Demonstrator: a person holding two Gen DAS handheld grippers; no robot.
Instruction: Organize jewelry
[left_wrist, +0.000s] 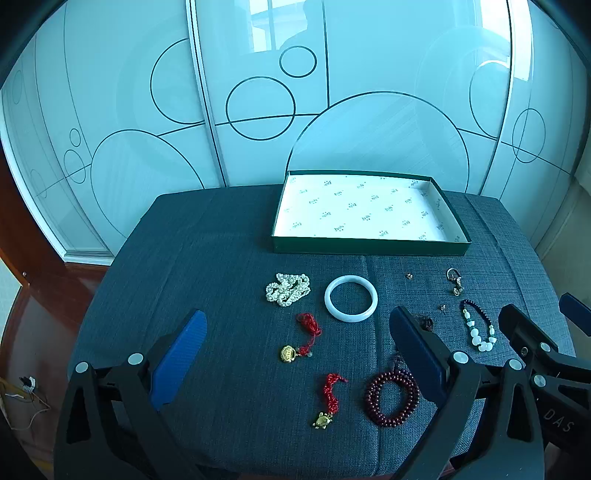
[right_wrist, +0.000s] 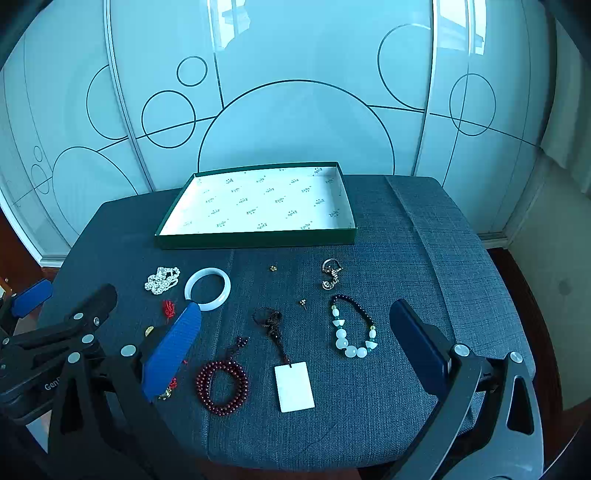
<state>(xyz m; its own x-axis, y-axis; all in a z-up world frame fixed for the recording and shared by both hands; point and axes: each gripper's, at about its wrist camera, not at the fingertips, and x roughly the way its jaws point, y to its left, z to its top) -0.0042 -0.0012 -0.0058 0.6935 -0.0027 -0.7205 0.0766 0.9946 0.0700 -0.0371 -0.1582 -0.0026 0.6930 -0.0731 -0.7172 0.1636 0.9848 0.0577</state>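
Observation:
Jewelry lies on a blue-grey cloth in front of an empty green tray (left_wrist: 371, 246) (right_wrist: 255, 242) with a white lining. There is a pearl strand (left_wrist: 287, 289) (right_wrist: 161, 280), a white bangle (left_wrist: 351, 303) (right_wrist: 207, 288), two red-cord gold charms (left_wrist: 300, 341) (left_wrist: 328, 402), a dark red bead bracelet (left_wrist: 391, 397) (right_wrist: 221, 386), a white tag pendant (right_wrist: 294, 386), and a white-and-dark bead bracelet (left_wrist: 478, 328) (right_wrist: 354, 326). My left gripper (left_wrist: 295, 354) is open above the charms. My right gripper (right_wrist: 295, 343) is open above the pendant. Both are empty.
Small gold studs (right_wrist: 272, 268) (right_wrist: 303, 303) and a metal ring clasp (right_wrist: 330, 274) lie near the tray. A frosted glass wardrobe with circle patterns stands behind the table. The right gripper shows at the right edge of the left wrist view (left_wrist: 535, 343).

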